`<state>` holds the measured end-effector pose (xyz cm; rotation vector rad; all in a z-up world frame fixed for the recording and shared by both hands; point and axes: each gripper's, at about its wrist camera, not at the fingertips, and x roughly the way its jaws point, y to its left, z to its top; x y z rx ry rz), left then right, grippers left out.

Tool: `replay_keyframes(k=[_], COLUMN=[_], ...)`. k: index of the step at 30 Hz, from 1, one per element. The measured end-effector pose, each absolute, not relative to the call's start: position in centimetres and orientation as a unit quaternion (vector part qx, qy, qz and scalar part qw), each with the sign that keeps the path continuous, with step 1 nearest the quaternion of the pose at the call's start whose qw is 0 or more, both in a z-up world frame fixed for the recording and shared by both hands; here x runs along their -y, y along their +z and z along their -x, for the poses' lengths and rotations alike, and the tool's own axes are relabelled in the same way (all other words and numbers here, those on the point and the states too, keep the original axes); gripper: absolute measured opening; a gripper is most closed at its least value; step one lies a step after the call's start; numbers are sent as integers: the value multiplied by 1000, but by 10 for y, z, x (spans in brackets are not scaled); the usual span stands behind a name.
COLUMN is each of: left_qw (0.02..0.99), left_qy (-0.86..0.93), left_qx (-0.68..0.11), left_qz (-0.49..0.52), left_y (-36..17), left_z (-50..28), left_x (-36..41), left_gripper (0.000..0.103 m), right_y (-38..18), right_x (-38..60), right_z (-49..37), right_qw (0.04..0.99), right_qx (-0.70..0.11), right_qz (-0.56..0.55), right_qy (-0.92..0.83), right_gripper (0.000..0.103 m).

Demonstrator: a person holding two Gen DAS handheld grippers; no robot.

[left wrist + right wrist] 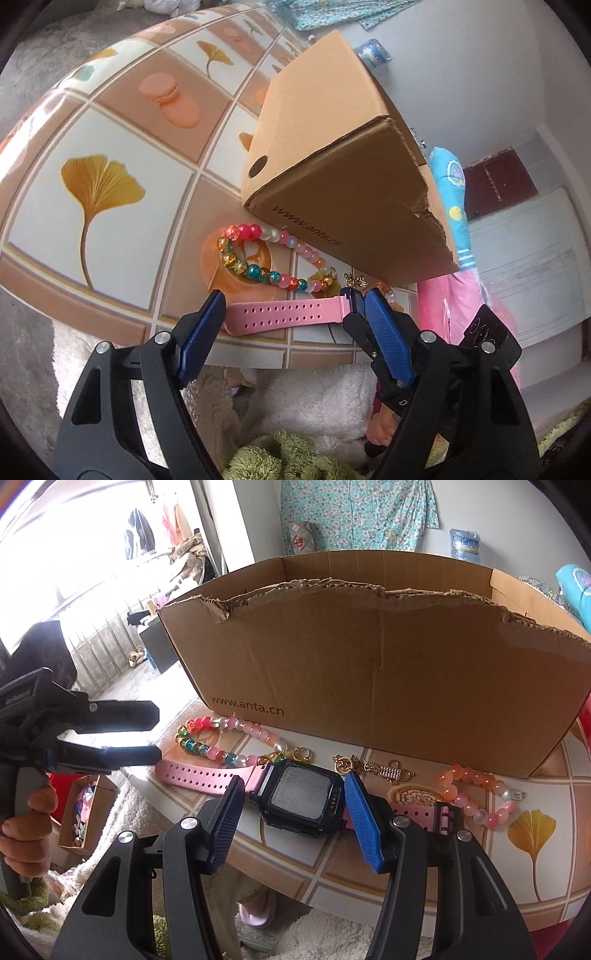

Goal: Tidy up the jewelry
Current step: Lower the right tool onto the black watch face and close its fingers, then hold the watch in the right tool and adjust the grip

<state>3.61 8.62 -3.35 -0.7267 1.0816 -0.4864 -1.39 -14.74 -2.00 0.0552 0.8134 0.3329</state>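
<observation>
A black watch [301, 797] with a pink strap [284, 312] lies on the tiled-pattern table [406, 867] in front of an open cardboard box [369, 664]. My right gripper [294, 779] straddles the watch body, pads against its two sides. My left gripper [293, 295] stands open over the strap's free end; in the right wrist view the left gripper [159, 735] comes in from the left, its lower finger at the strap tip. A multicoloured bead bracelet [221, 738] lies just behind the strap, an orange-pink bracelet [476, 794] at right, and a gold ring [301, 753] and gold charm [373, 768] between them.
The box's torn front wall [332, 206] rises right behind the jewelry. The table's near edge runs under both grippers. Below it are a white fluffy rug [332, 934], a slipper [258, 912] and a small carton [81, 812]. A hand [26, 830] holds the left gripper's handle.
</observation>
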Motion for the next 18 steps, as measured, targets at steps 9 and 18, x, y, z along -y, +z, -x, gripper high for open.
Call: replay_keyframes(k=[9,18], left_qw=[752,764], left_qy=[-220,-208], left_qx=[-503,-515], left_qz=[364,329], left_y=[-38,-33], left_z=[-40,-40], left_x=[-87,-73], left_gripper=[78,82], right_y=[-21,-22], right_x=[158,171], right_z=[15,15], right_qw=[905,902], right_qx=[-387,-384], right_qz=[-37,-71], right_qy=[171,186], right_gripper=[55,55])
